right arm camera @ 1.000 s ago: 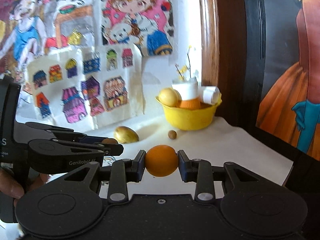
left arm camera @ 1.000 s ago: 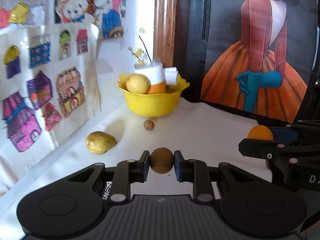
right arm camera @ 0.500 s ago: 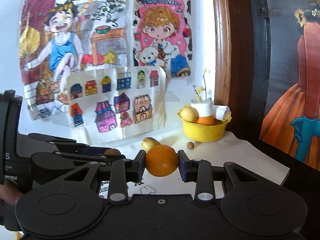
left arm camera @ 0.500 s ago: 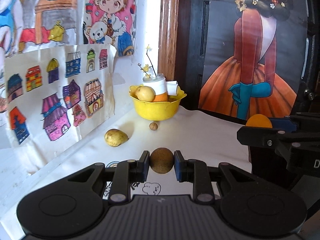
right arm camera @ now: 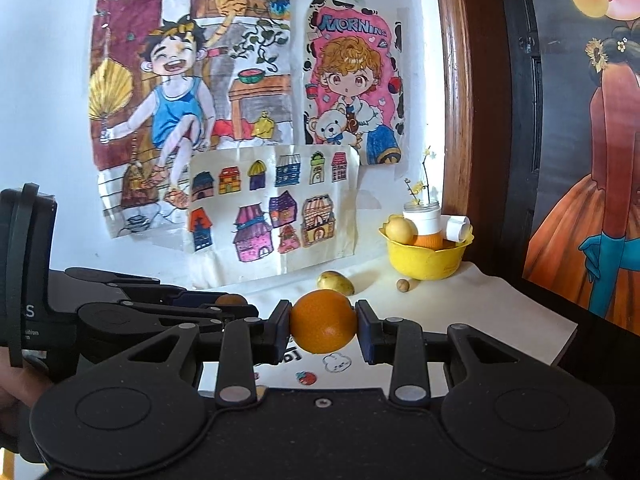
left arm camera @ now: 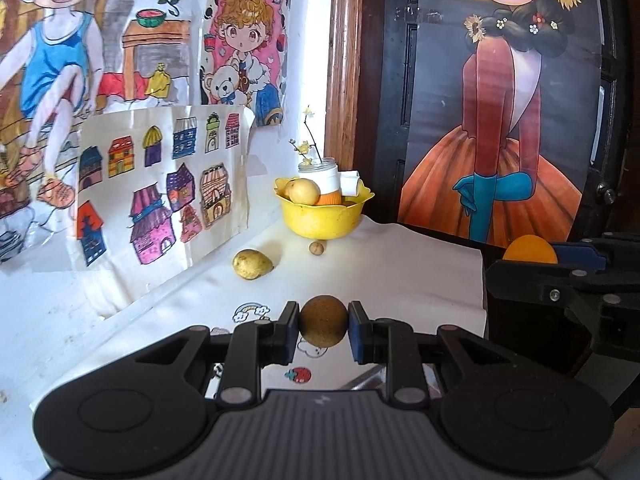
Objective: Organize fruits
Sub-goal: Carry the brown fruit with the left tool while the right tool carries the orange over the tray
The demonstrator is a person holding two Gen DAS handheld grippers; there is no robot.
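Both claws are pulling back and up from the yellow bowl (left arm camera: pixel 323 216), which is sitting smaller and farther off than a second ago.

Left wrist view: the left claw (left arm camera: pixel 323 327) is clamping a brown round fruit (left arm camera: pixel 323 321) between its pads, above the white counter (left arm camera: pixel 400 272). A yellow pear-shaped fruit (left arm camera: pixel 252 265) and a small brown nut-like fruit (left arm camera: pixel 316 247) are lying just before the bowl.

Right wrist view: the right claw (right arm camera: pixel 323 327) is gripping an orange (right arm camera: pixel 323 321), with the left claw lying low at its left.

Judging by this, the carry step is under way: each claw is taking its fruit away from the bowl. Where they are bound is not showing. The next move likely calls for finding a place and lowering gently before releasing.
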